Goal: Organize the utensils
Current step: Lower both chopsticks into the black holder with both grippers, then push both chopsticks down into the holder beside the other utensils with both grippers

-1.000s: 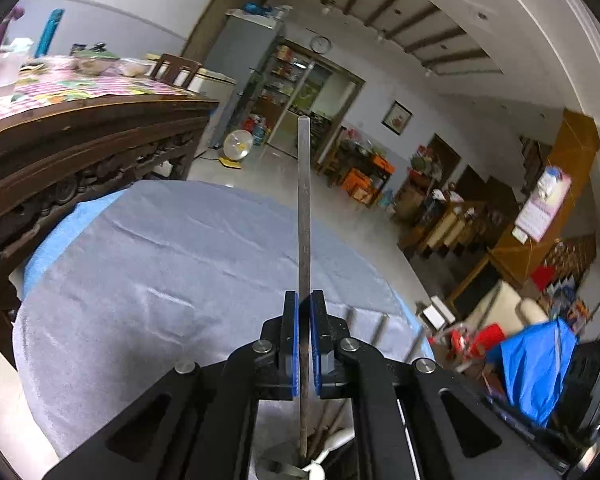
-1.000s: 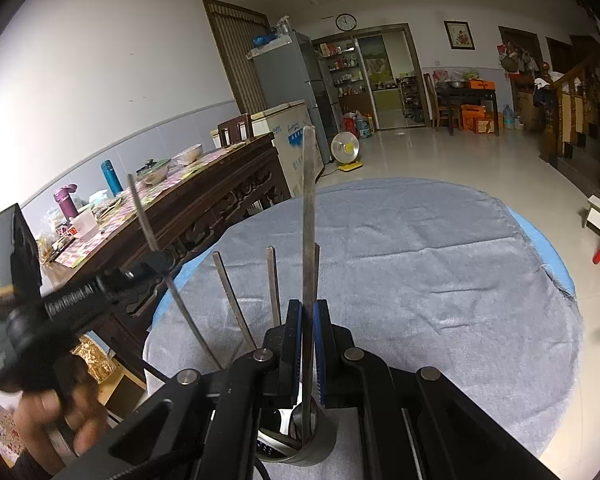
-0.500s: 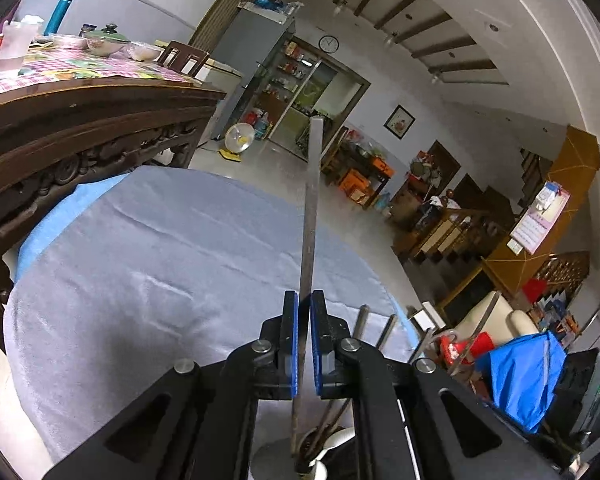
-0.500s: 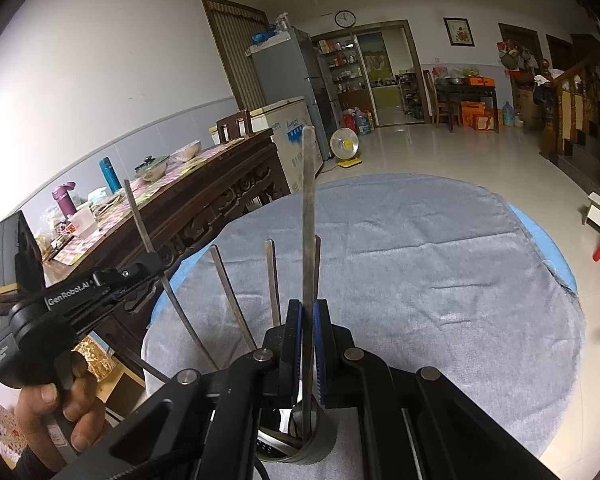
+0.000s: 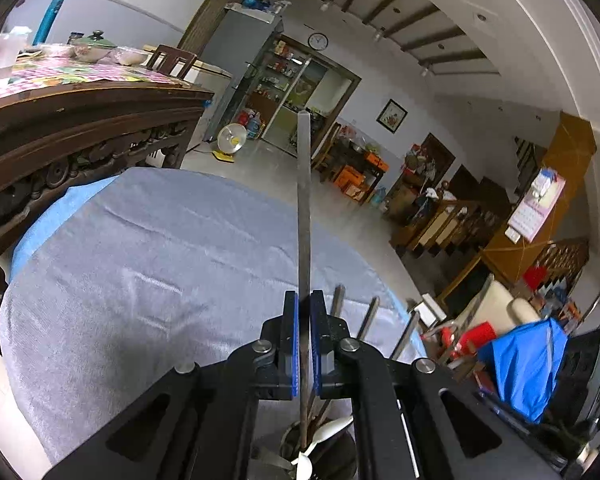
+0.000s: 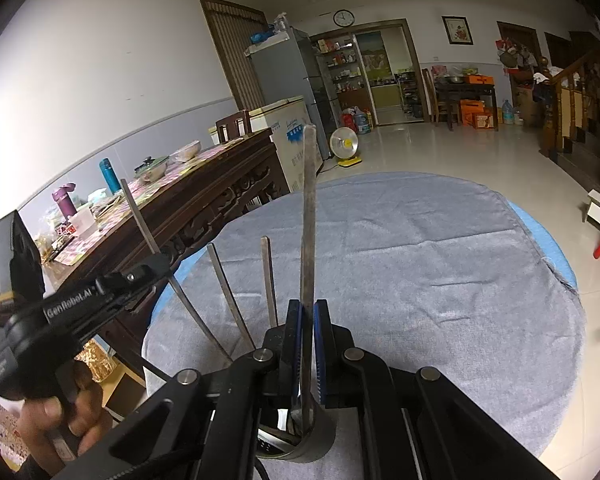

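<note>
Directly below both claws stood the metal utensil cup (image 6: pixel 300 446), and each claw was clamped on a flat steel utensil handle rising out of it. Between the blue pads of the left claw (image 5: pixel 304 344) ran one handle (image 5: pixel 303 208), its long axis nearly upright, its lower end down in the cup (image 5: pixel 288 440) beside a white plastic spoon (image 5: pixel 320 436). The right claw (image 6: pixel 307 350) was likewise closed on a second handle (image 6: pixel 309 216), also near vertical, tip leaning slightly away from the claw. Left of the right claw, three further handles (image 6: pixel 269 280) leaned out of the same cup. Both hands looked equally near the cup, which sat on the grey cloth of the tabletop (image 6: pixel 420 260); I judged either utensil needed only a straight move along its own axis. The left claw's body read "GenRobot.AI" (image 6: pixel 76 300); the chest freezer's lettering was unreadable.
</note>
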